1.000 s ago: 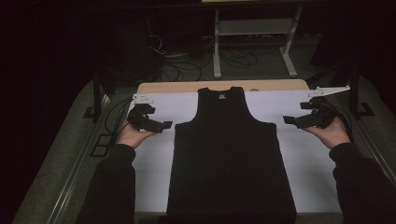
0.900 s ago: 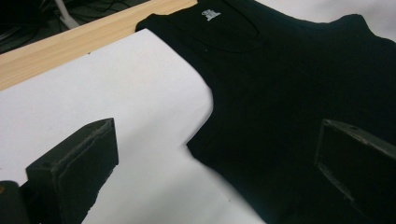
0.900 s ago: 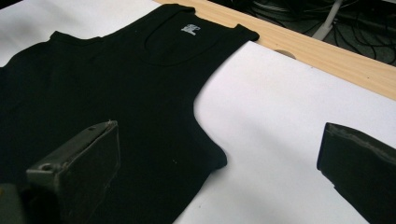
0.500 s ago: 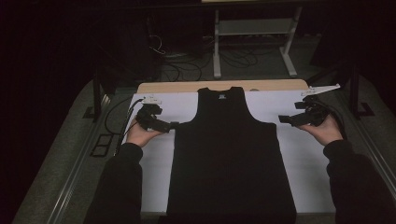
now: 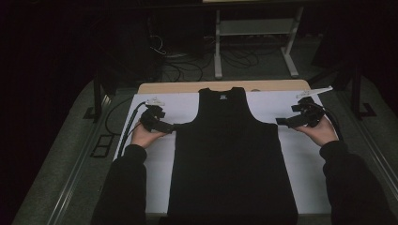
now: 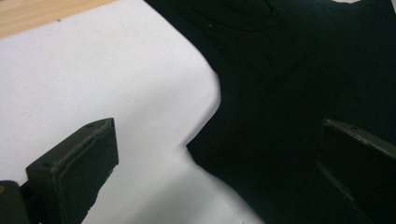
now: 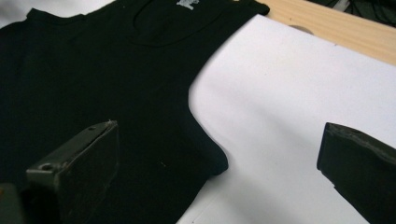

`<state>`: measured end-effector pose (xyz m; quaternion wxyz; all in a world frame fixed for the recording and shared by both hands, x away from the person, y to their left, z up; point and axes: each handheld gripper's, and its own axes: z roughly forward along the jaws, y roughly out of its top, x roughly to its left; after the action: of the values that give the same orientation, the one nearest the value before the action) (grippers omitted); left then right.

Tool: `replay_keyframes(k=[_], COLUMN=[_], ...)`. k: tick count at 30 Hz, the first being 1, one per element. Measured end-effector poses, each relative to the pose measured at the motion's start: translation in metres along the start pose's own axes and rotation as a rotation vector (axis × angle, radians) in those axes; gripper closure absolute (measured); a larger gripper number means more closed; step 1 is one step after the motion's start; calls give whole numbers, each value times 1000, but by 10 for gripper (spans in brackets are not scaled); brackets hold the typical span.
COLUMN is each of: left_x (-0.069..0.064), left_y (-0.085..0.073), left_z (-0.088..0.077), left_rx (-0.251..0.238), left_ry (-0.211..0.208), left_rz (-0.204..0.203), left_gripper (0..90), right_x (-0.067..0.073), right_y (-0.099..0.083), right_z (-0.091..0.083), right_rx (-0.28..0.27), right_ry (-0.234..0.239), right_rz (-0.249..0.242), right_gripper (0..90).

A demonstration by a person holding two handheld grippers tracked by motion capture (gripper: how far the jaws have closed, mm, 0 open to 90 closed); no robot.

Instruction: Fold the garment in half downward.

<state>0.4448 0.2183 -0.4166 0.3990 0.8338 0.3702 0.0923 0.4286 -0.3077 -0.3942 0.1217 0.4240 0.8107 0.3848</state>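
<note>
Two grippers, one per hand, both aimed inward at the black tank top (image 5: 232,159), which lay flat on the white sheet (image 5: 305,154) between them, neck end away from me. Left gripper (image 5: 170,126) sat at the shirt's left edge, right at the underarm corner; whether the tip touched cloth I couldn't tell from the high view. Its own camera had the jaws spread wide with nothing between them: one jaw over bare white sheet, the other over black fabric, the underarm corner straight ahead in the gap. Right gripper (image 5: 281,121) was just off the shirt's right edge, tip close to the cloth but apart from it in the high view. Jaws also wide apart and holding nothing; one over the shirt body, the other over the sheet, the right underarm corner ahead between them. Shirt's neck label (image 7: 188,3) showed far ahead of the right gripper, wooden table edge (image 7: 336,32) beyond the sheet
</note>
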Motion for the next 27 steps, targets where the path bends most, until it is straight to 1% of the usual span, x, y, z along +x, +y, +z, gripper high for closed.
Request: replay_keyframes(k=[2,3,6,8,10,14,16,18,20,23,24,27], left_x=[0,0,1,1,2,4,6,7,8,10,10,11], left_y=[-1,-1,-3,-5,-6,-8,-9,-10,-11,-13,-13,-14], left_z=[4,6,11,15,18,20,21,23,24,27,28,28], left_rx=[26,27,32,40,62,65,70,67,70,84,88,86], left_ry=[2,-1,-11,-19,-20,-26,-27,-35,-49,-47,-47,-51], left_rz=[24,25,15,0,2,-15,-18,-35,-43,-51,-46,-46], left_gripper=[0,0,0,0,0,0,0,0,0,0,6,68], right_x=[-1,-2,-5,-6,-7,-6,-6,-4,-4,-5,-5,-4], right_y=[-1,-2,-4,-5,-6,-9,-10,-11,-12,-13,-13,-15], right_z=[3,5,10,15,19,29,32,34,35,36,36,37], right_rx=[11,18,28,40,55,86,97,105,104,96,91,101], right_ry=[0,1,1,-2,11,21,34,43,51,79,87,92], right_rz=[5,8,13,22,31,32,25,22,18,28,29,23], right_gripper=[0,0,0,0,0,0,25,44,77,130,134,163])
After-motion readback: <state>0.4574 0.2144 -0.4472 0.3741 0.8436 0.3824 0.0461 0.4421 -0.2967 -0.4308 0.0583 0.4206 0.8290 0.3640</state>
